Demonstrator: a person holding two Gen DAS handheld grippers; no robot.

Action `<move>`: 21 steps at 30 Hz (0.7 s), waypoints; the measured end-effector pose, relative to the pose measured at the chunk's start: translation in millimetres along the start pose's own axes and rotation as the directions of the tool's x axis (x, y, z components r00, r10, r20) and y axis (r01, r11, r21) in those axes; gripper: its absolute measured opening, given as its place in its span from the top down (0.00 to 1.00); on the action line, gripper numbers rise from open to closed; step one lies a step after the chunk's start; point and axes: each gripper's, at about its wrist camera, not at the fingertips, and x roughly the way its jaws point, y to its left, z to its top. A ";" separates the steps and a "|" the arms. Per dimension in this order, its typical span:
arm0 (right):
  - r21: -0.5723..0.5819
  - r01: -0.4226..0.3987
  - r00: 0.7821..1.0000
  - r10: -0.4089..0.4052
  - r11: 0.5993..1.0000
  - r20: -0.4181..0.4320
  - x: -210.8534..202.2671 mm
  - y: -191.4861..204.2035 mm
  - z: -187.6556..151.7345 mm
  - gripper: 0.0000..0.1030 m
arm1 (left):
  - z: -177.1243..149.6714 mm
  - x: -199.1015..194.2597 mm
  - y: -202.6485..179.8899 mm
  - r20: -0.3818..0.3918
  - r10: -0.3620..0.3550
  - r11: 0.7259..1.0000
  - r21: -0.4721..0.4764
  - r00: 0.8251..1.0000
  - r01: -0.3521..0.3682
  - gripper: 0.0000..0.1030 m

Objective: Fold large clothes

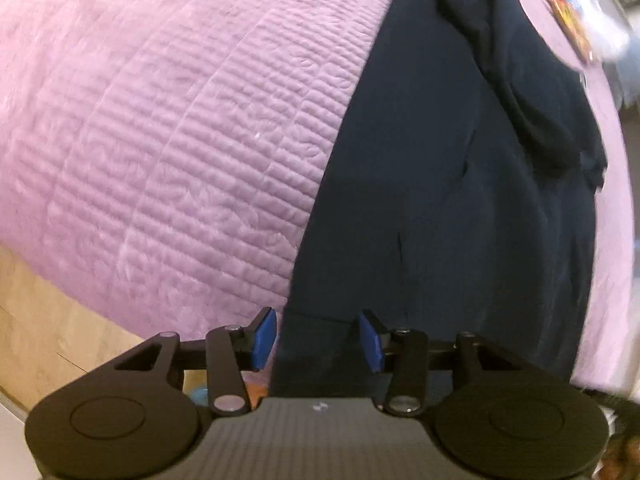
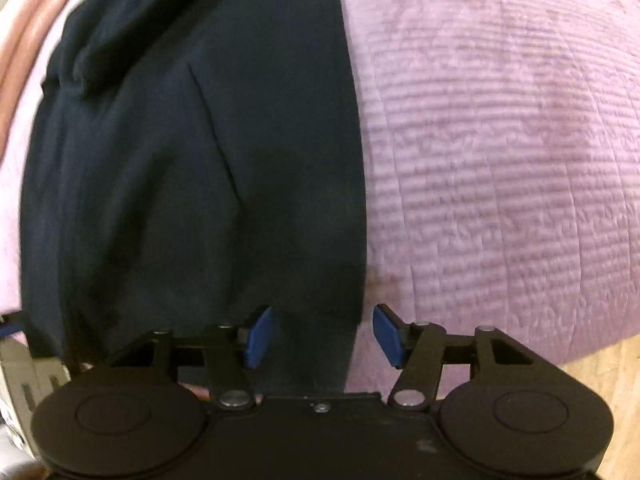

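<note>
One dark navy garment (image 1: pixel 460 160) lies flat on one pink quilted bedspread (image 1: pixel 180 120). Left gripper (image 1: pixel 316 338) and right gripper (image 2: pixel 322 334): two blue pads each, jaws parted, fabric edge between, unclamped. No legible writing.

Nothing here can be read. The only printed thing is a small flat packet in red, orange and yellow (image 1: pixel 570 26), lying on the lilac quilted bedspread (image 1: pixel 180 120) at the far edge of the left wrist view; its markings are smeared to blots of colour. The right wrist view carries no lettering, labels or numbers.
</note>
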 end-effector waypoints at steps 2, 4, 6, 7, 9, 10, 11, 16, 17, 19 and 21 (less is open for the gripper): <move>0.014 0.008 1.000 -0.008 1.000 -0.015 3.6 1.1 -4.5 0.33 | -0.8 2.5 0.7 0.004 0.004 1.000 -0.001 1.000 -0.004 0.53; 0.026 -0.023 0.999 0.023 0.999 -0.025 7.5 1.2 -9.0 0.35 | -4.1 5.4 -4.3 -0.002 0.023 0.999 0.030 1.000 -0.023 0.52; 0.027 -0.051 0.998 0.052 0.998 -0.029 13.3 3.7 -11.8 0.38 | -11.7 9.2 -8.2 -0.011 0.021 0.999 0.046 1.000 -0.020 0.49; 0.017 -0.041 0.998 0.041 0.999 -0.037 16.8 6.8 -12.9 0.38 | -15.2 11.6 -8.5 -0.016 0.013 0.999 0.042 1.000 -0.012 0.47; -0.011 -0.010 0.999 0.009 1.000 -0.044 22.5 14.7 -15.5 0.44 | -15.1 18.8 -6.2 -0.037 -0.022 0.999 0.026 0.999 0.023 0.45; -0.022 -0.006 0.999 0.005 1.000 -0.038 22.4 17.7 -16.1 0.51 | -15.4 22.3 -7.4 -0.040 -0.030 0.999 0.025 0.999 0.031 0.44; -0.030 -0.009 0.999 0.008 1.000 -0.031 20.9 20.2 -16.2 0.73 | -14.5 26.3 -10.5 -0.043 -0.035 0.999 0.030 0.998 0.036 0.44; -0.134 0.007 1.000 -0.004 0.991 0.025 -0.9 30.0 -27.0 0.94 | -23.3 22.8 -38.1 -0.006 0.022 0.976 0.218 1.000 -0.020 0.90; -0.135 0.026 0.999 -0.022 0.990 0.031 -3.0 27.9 -29.6 0.94 | -25.0 17.7 -34.4 0.010 0.008 0.980 0.200 1.000 -0.010 0.90; -0.102 0.027 1.000 -0.025 0.994 0.019 -1.4 13.7 -33.4 0.95 | -27.6 13.5 -11.0 0.016 -0.054 0.996 0.076 0.998 0.053 0.90; -0.039 -0.002 1.000 0.002 0.999 -0.002 5.7 4.9 -33.0 0.95 | -32.4 16.7 12.6 0.034 -0.096 0.994 -0.052 0.995 0.097 0.91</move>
